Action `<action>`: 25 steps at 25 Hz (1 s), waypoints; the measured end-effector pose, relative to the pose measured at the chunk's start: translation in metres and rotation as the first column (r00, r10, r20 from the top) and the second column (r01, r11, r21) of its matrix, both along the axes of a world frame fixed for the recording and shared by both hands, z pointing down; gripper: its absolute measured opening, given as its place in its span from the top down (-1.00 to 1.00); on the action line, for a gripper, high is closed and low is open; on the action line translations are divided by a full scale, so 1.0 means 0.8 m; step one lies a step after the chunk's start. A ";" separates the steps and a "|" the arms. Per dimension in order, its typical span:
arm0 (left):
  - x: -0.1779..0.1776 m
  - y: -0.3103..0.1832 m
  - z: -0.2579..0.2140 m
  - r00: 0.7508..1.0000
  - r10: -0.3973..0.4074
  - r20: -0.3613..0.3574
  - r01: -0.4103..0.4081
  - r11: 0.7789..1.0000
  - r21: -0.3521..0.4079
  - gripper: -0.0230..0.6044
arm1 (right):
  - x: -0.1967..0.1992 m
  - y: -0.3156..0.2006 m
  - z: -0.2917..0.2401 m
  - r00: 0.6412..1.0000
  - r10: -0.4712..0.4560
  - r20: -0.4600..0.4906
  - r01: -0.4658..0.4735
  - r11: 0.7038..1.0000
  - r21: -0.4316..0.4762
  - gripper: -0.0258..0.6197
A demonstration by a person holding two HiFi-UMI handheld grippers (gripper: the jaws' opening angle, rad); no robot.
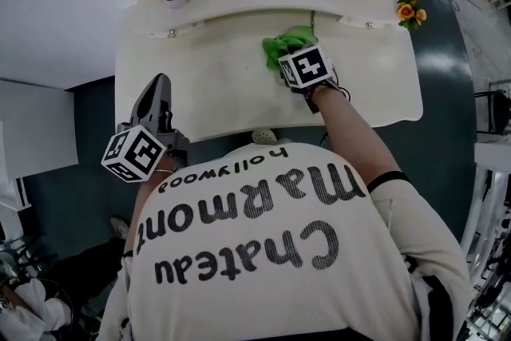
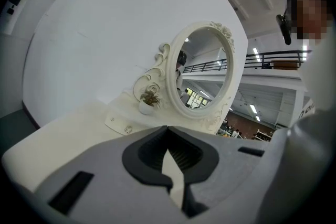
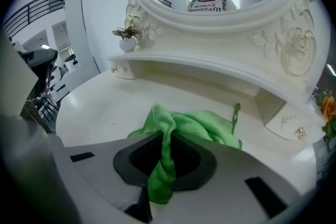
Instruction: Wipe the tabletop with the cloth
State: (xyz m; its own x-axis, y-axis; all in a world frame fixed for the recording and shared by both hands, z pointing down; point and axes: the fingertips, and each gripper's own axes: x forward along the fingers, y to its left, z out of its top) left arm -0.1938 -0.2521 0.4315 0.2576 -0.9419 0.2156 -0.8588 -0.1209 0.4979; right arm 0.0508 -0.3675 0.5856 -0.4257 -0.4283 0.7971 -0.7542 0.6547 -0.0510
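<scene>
Head view: R gripper (image 1: 289,60) down on green cloth (image 1: 287,42), which lies bunched on the tabletop (image 1: 215,88) twd the back edge, right of centre. L gripper (image 1: 159,88) is over the front-left edge.
L gripper view: jaws all but together, nothing btwn; mirror (image 2: 202,73) and small plant (image 2: 149,98) ahead.
R gripper view: jaws pinch a cloth fold, rest heaped on the top.
</scene>
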 end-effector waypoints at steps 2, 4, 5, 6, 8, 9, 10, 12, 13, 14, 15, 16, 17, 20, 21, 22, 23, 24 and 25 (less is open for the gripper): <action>0.011 -0.006 0.002 1.000 0.019 -0.002 -0.019 1.000 0.003 0.91 | 0.014 0.001 0.000 1.000 0.018 -0.002 -0.018 1.000 0.000 0.72; 0.025 -0.013 0.005 0.999 0.042 -0.006 -0.042 0.999 0.002 0.91 | 0.028 0.001 0.000 0.999 0.034 0.001 -0.034 0.999 0.000 0.72; 0.032 -0.016 0.006 0.999 0.053 -0.008 -0.053 0.999 0.000 0.91 | 0.035 0.000 -0.001 0.999 0.044 0.004 -0.044 0.999 0.001 0.72; 0.039 -0.019 0.007 0.998 0.065 -0.009 -0.065 0.998 -0.002 0.91 | 0.042 -0.001 -0.001 0.998 0.055 0.008 -0.055 0.999 0.002 0.72; 0.053 -0.024 0.010 0.996 0.085 -0.012 -0.086 0.996 -0.006 0.91 | 0.056 -0.002 -0.002 0.997 0.080 0.020 -0.080 0.997 0.003 0.72; 0.059 -0.026 0.011 0.995 0.094 -0.013 -0.094 0.996 -0.008 0.90 | 0.064 -0.002 -0.002 0.995 0.092 0.026 -0.092 0.996 0.002 0.72; 0.064 -0.028 0.013 0.995 0.101 -0.015 -0.102 0.995 -0.010 0.90 | 0.070 -0.002 -0.002 0.994 0.103 0.031 -0.103 0.995 0.002 0.72; 0.072 -0.032 0.014 0.993 0.114 -0.017 -0.115 0.993 -0.013 0.90 | 0.082 -0.002 -0.002 0.992 0.119 0.035 -0.119 0.993 0.003 0.72; 0.076 -0.034 0.015 0.993 0.121 -0.019 -0.121 0.993 -0.013 0.90 | 0.087 -0.002 -0.003 0.991 0.126 0.036 -0.126 0.992 0.004 0.72; 0.080 -0.035 0.016 0.992 0.127 -0.020 -0.128 0.992 -0.013 0.90 | 0.092 -0.001 -0.003 0.990 0.133 0.038 -0.134 0.991 0.003 0.72; 0.084 -0.037 0.017 0.991 0.134 -0.021 -0.134 0.991 -0.014 0.90 | 0.097 -0.001 -0.003 0.989 0.141 0.040 -0.141 0.990 0.002 0.72; 0.088 -0.038 0.018 0.990 0.141 -0.023 -0.141 0.990 -0.015 0.90 | 0.102 0.000 -0.003 0.988 0.148 0.043 -0.149 0.989 0.000 0.72; 0.093 -0.040 0.019 0.989 0.149 -0.025 -0.149 0.989 -0.016 0.91 | 0.108 0.001 -0.003 0.986 0.158 0.046 -0.158 0.987 -0.002 0.72; 0.110 -0.044 0.023 0.984 0.177 -0.034 -0.178 0.984 -0.021 0.90 | 0.128 0.003 -0.003 0.979 0.197 0.052 -0.197 0.980 -0.006 0.72; 0.114 -0.045 0.024 0.982 0.184 -0.036 -0.185 0.983 -0.021 0.91 | 0.134 0.004 -0.003 0.976 0.209 0.053 -0.209 0.978 -0.006 0.72; 0.117 -0.045 0.025 0.981 0.189 -0.037 -0.190 0.982 -0.020 0.91 | 0.139 0.005 -0.003 0.974 0.220 0.055 -0.220 0.975 -0.004 0.72; 0.120 -0.046 0.024 0.980 0.193 -0.038 -0.194 0.981 -0.018 0.91 | 0.143 0.005 -0.003 0.972 0.230 0.057 -0.230 0.973 -0.003 0.72; 0.123 -0.046 0.023 0.980 0.198 -0.038 -0.198 0.980 -0.015 0.91 | 0.147 0.006 -0.003 0.969 0.239 0.060 -0.239 0.971 -0.003 0.72; 0.125 -0.046 0.023 0.979 0.202 -0.039 -0.203 0.979 -0.011 0.90 | 0.150 0.007 -0.003 0.967 0.248 0.063 -0.248 0.969 -0.005 0.72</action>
